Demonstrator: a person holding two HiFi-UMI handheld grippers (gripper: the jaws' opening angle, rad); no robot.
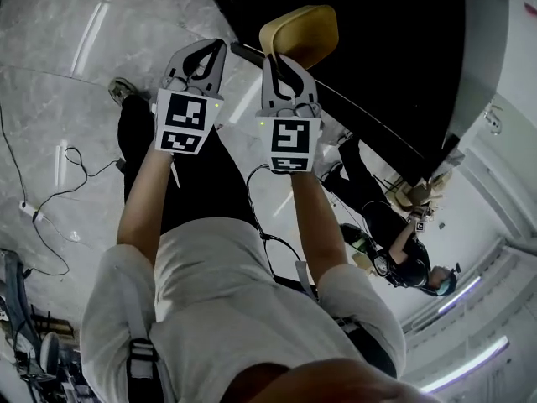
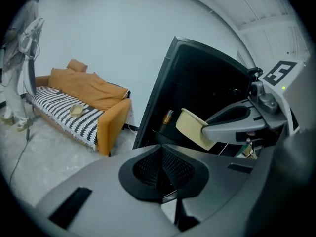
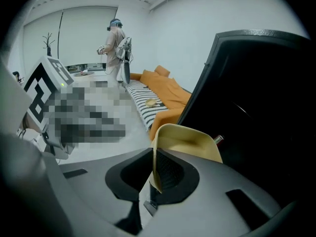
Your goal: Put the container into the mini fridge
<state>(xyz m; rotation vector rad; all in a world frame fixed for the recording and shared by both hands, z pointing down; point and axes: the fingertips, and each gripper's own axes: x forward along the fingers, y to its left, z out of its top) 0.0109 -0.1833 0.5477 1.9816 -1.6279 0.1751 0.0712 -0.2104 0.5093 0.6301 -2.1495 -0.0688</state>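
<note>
Right hand-held gripper (image 3: 152, 176) clamps container (image 3: 190, 144) rim, mouth tilted up; left hand-held gripper (image 2: 161, 174) closed.

Right tool (image 3: 154, 179) clamps the container (image 3: 190, 141) (pale yellow).

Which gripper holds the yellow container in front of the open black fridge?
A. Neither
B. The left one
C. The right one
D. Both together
C: the right gripper pinches one wall of the yellow container between its jaws, while the left gripper has nothing between its jaws.
</note>
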